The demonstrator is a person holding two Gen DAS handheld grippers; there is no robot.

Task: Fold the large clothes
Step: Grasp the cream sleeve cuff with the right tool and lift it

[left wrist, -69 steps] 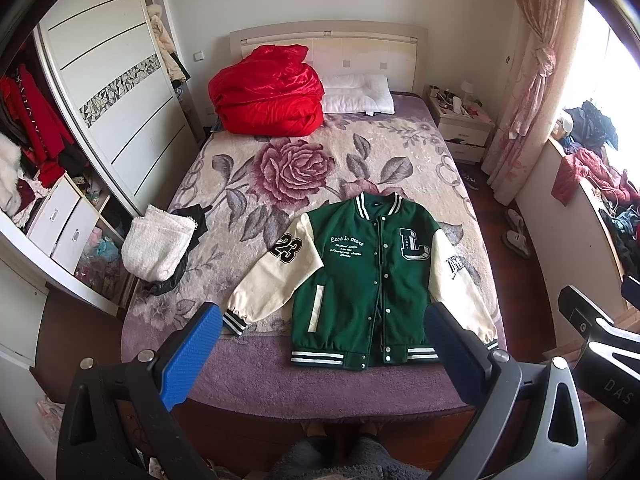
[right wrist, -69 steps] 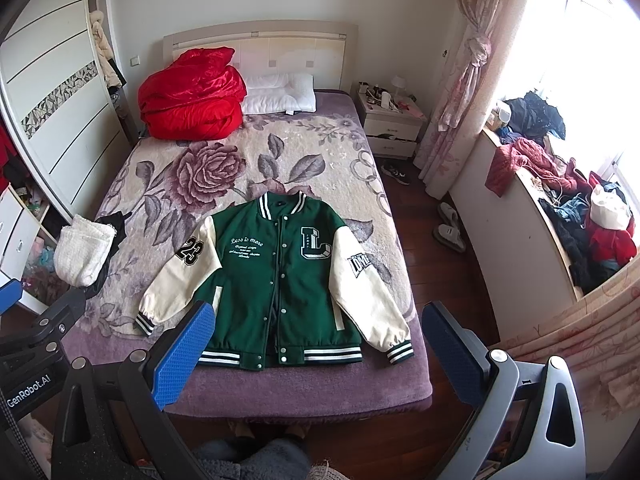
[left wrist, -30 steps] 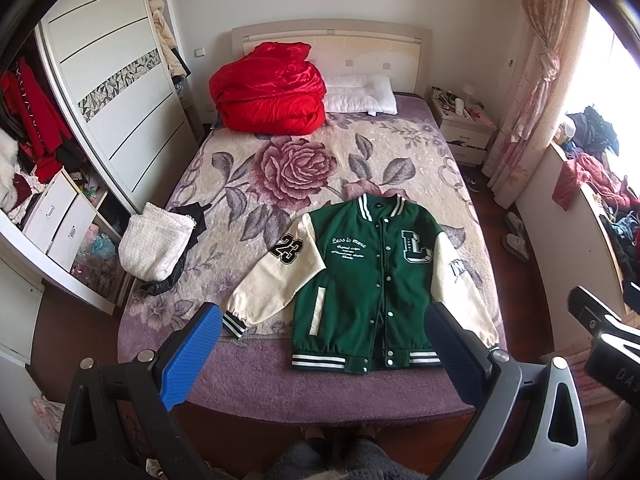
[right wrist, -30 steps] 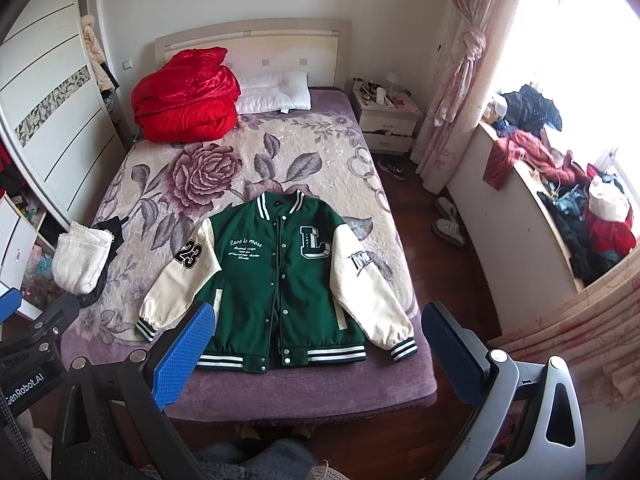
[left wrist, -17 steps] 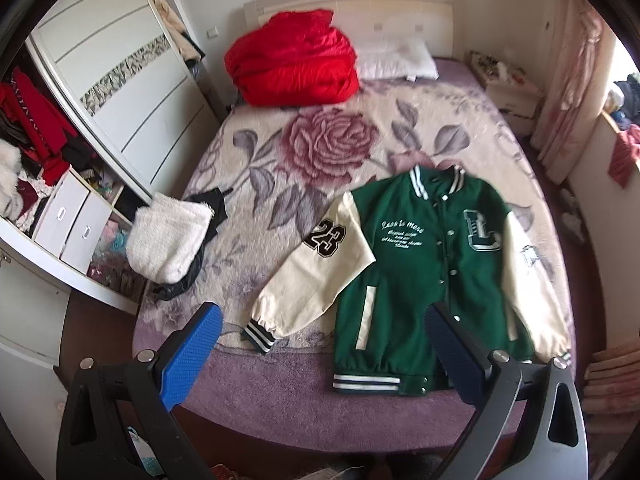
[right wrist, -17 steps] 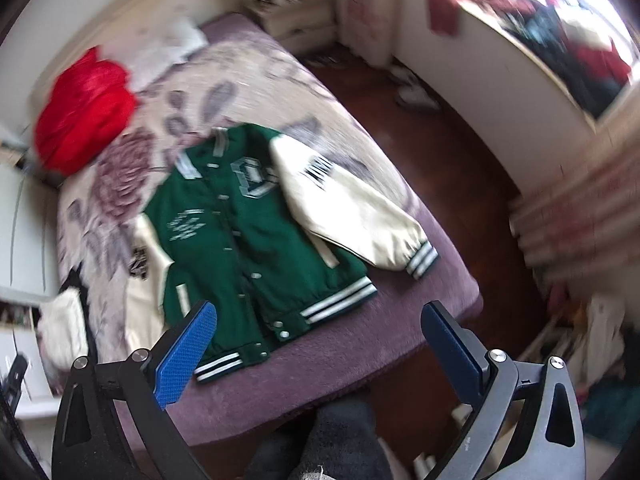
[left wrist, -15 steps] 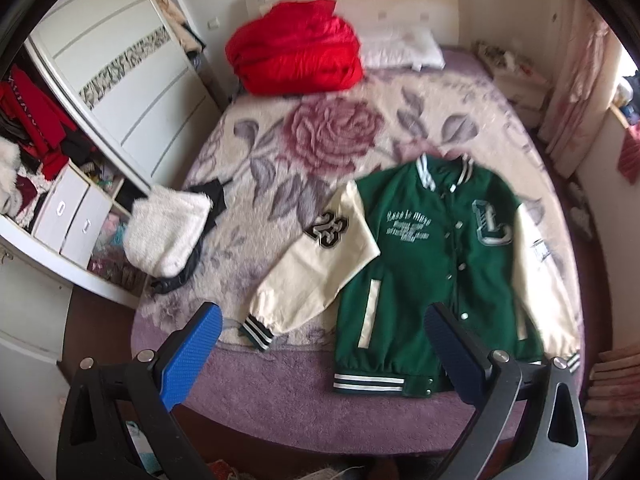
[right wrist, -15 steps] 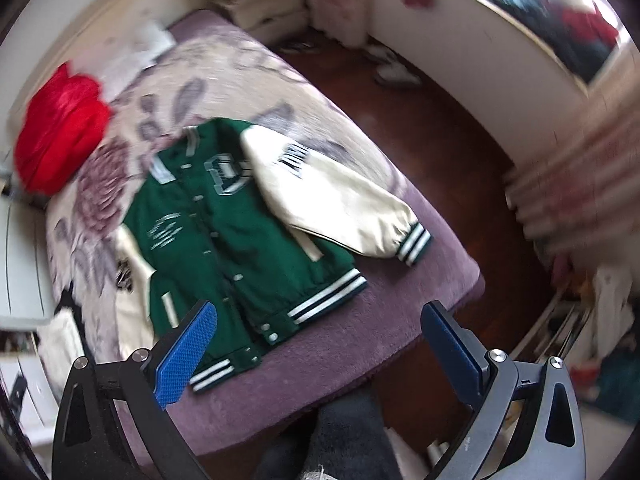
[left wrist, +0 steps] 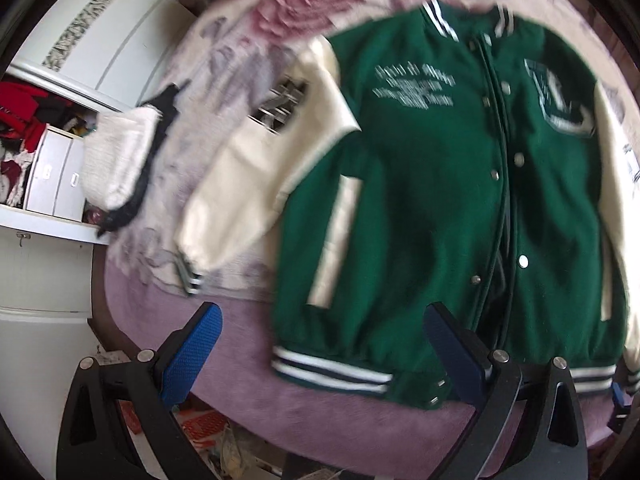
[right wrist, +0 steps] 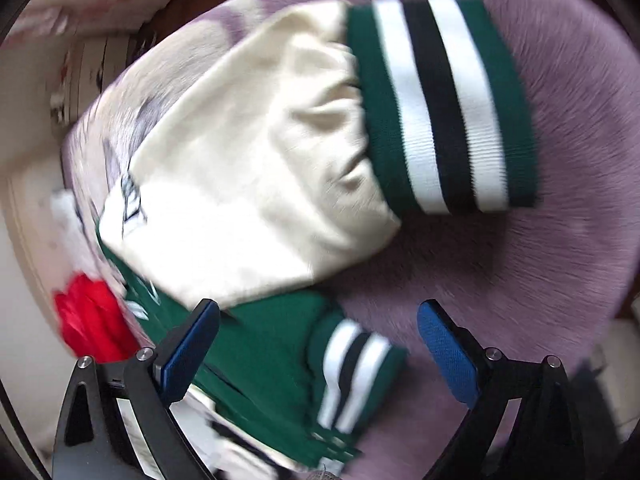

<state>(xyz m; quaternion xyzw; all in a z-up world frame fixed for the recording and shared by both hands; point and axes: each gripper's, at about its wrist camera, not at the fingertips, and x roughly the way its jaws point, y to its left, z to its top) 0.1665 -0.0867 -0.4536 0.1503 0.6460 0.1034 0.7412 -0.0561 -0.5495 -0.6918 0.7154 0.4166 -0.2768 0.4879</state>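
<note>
A green varsity jacket (left wrist: 440, 184) with cream sleeves lies flat, front up, near the foot of the bed (left wrist: 248, 392). My left gripper (left wrist: 320, 352) is open and empty, low over the jacket's striped hem (left wrist: 332, 372) at its left corner. My right gripper (right wrist: 320, 352) is open and empty, close above the jacket's cream sleeve (right wrist: 240, 168) and its striped cuff (right wrist: 440, 100). The jacket's hem corner (right wrist: 344, 364) shows between the right fingers. Both views are blurred.
A white knitted garment (left wrist: 116, 160) on a black one lies at the bed's left edge. A wardrobe with drawers (left wrist: 52, 176) stands to the left. A red duvet (right wrist: 92, 320) is at the head of the bed. The purple bedcover (right wrist: 520, 280) surrounds the cuff.
Both grippers have dropped from high above the bed to close over the jacket. The left went toward the hem, the right toward the sleeve cuff. Both stay open.
</note>
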